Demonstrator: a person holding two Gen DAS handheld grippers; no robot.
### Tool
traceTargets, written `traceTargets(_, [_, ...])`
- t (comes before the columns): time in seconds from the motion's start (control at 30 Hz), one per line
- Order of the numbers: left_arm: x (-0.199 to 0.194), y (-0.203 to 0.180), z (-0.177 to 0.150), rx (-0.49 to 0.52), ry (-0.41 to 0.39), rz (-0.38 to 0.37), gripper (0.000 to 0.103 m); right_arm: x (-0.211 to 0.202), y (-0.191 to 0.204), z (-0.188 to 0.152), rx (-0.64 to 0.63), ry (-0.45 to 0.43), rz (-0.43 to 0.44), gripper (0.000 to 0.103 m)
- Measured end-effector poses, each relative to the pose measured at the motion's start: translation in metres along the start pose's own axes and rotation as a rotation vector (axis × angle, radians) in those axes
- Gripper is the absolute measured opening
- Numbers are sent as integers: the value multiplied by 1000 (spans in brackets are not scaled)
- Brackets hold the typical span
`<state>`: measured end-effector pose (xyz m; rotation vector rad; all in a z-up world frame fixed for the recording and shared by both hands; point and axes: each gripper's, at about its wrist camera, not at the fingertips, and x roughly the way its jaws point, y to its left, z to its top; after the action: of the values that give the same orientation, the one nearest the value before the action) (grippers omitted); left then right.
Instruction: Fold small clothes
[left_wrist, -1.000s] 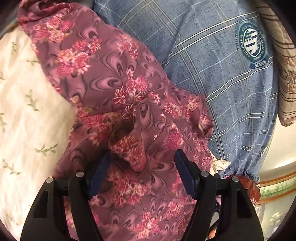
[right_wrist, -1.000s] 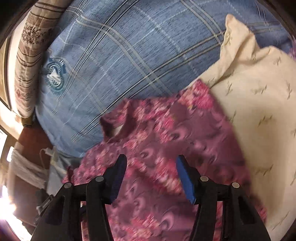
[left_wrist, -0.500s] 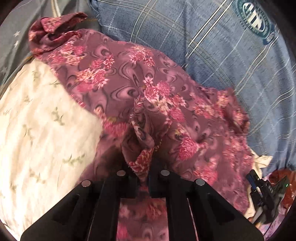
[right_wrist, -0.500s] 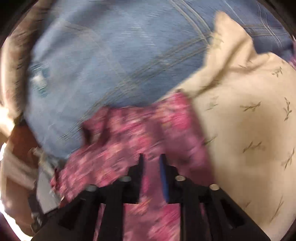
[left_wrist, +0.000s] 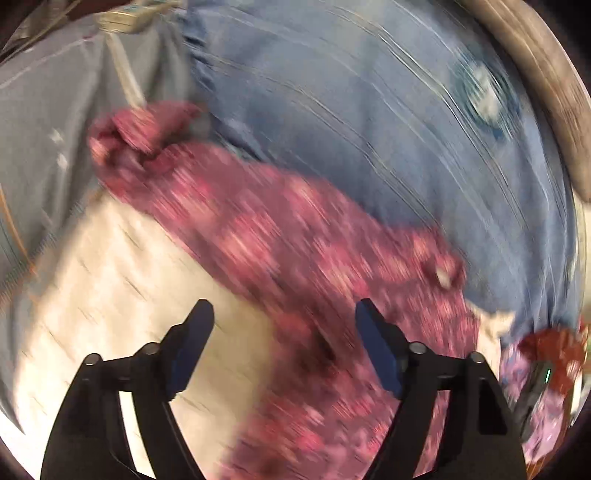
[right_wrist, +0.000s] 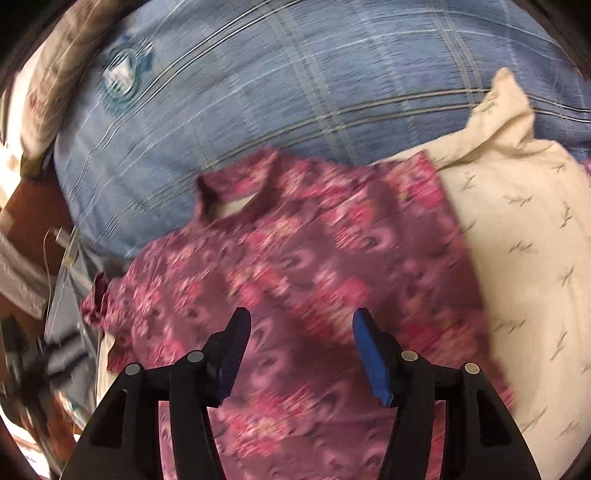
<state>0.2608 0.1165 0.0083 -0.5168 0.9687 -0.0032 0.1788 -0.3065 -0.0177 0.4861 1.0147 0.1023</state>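
Blue checked bedspread (right_wrist: 332, 92) with cream pillow (right_wrist: 517, 240); floral garment (right_wrist: 295, 258) lies across both. Left gripper (left_wrist: 284, 314) and right gripper (right_wrist: 301, 321) opening, empty. Collar visible from right only.

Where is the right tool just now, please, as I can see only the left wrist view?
Observer: The right tool hangs over the floral shirt. Its jaws are opening and no cloth is pinched between them.
Operator: Thank you. Which way does the shirt's collar lie?
Observer: The collar is at the shirt's far edge, against the blue checked pillow, with a pale lining showing inside.
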Motion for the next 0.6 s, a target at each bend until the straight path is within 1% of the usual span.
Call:
traceTargets(0.03, [0,19,19,-32,4,8,81,2,7,-4,0,11,9,59])
traceTargets(0.1, [6,52,47,-101,27,-2,81,4,9,-11,14,28,33,59])
traceTargets(0.17, [17,89,79,-217,55,4,81,7,12,-17,32,53,63,60])
traceTargets(0.2, [20,98,88,-251,58,5,81,11,13,-20,36,68,72,60])
traceTargets(0.27, [31,122,105,-348,71,-28,81,18,14,-22,33,87,77,61])
traceTargets(0.33, [39,137,114,-426,61,-45,81,22,17,-20,23,96,85,63])
traceTargets(0.4, [50,147,121,-487,55,-39,81,23,18,-19,22,101,96,64])
traceTargets(0.43, [60,155,124,-525,67,-30,80,24,17,-18,24,104,103,64])
traceTargets(0.47, [66,161,125,-557,82,-27,65,24,17,-17,25,107,109,64])
traceTargets(0.5, [73,167,126,-589,94,-42,43,23,16,-17,25,108,116,64])
traceTargets(0.53, [79,171,125,-611,110,-50,11,23,15,-17,25,110,125,64])
traceTargets(0.57, [83,173,124,-623,126,-74,11,21,14,-17,29,109,136,64])
traceTargets(0.6, [82,174,123,-626,121,-83,11,19,12,-18,34,107,147,64])
